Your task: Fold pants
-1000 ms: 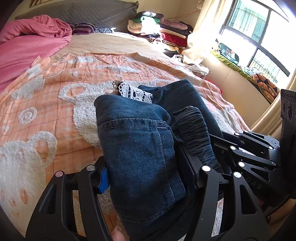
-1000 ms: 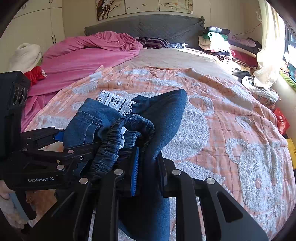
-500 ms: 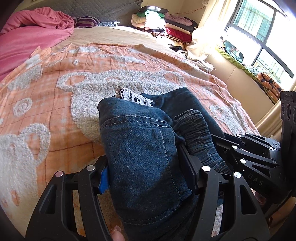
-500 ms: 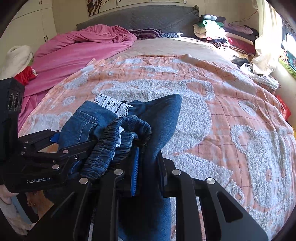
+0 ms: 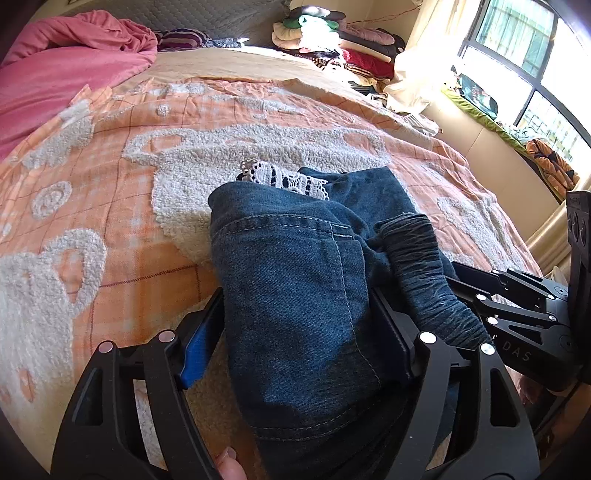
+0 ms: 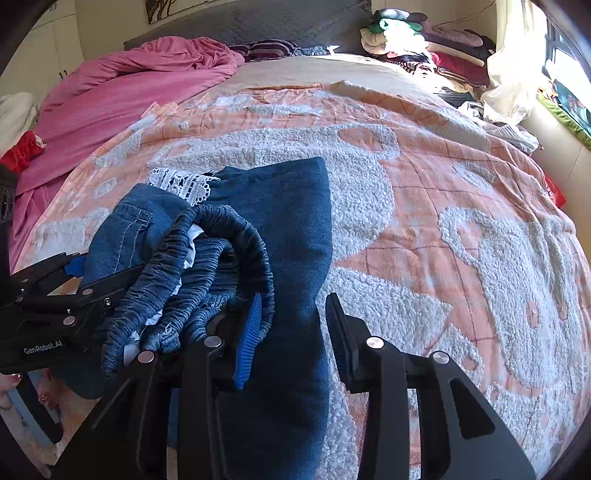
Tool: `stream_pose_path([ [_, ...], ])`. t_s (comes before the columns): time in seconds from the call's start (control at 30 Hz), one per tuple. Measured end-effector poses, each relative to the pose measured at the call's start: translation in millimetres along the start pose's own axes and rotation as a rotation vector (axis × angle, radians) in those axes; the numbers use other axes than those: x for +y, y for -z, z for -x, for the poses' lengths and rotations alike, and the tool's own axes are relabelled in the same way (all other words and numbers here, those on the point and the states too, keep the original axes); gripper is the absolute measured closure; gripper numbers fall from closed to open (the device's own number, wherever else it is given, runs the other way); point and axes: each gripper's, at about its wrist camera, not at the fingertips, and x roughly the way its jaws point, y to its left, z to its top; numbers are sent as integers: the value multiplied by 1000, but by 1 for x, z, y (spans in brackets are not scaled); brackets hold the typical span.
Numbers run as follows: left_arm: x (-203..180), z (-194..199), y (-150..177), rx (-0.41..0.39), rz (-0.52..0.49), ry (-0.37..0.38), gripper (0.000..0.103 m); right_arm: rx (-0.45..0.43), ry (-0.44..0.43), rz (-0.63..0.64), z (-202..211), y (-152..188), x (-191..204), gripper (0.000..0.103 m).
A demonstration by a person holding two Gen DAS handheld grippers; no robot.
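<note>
Dark blue jeans (image 5: 295, 277) lie bunched in a folded bundle on the orange-and-white blanket (image 5: 110, 184), white lace trim (image 5: 284, 179) poking out at the far end. My left gripper (image 5: 295, 306) straddles the pocket side and its jaws are opening; blanket shows between the blue left pad (image 5: 199, 343) and the denim. In the right wrist view the jeans (image 6: 291, 221) run between the jaws of my right gripper (image 6: 295, 301), which are opening too, with a slit beside the right pad (image 6: 340, 332). The gathered elastic waistband (image 6: 221, 240) lies over its left finger.
A pink duvet (image 6: 129, 92) is heaped at the far left of the bed. Folded clothes (image 5: 332, 33) are stacked at the far right by the headboard, more laundry (image 6: 509, 96) spills by the window side. A person's fingertip (image 5: 229, 465) shows at the bottom edge.
Both grippers have sunk toward the blanket with the jeans. Their jaws, earlier pressed on the denim, have spread and the pads have come off the cloth.
</note>
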Motion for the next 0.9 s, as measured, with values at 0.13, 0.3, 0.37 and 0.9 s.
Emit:
stream_pose_path([
  [0.13, 1, -1, 1, 3, 2, -5, 33, 1, 20, -8, -1, 3, -3, 59],
  [0.3, 1, 2, 0, 2, 0, -13, 28, -3, 23, -20, 2, 4, -5, 56],
  [0.37, 0, 4, 1, -1, -4, -18, 26, -7, 24, -18, 4, 4, -5, 54],
  [0.9, -5, 41, 6, -46, -12, -7, 16, -95, 17, -36, 47, 19, -3, 23],
])
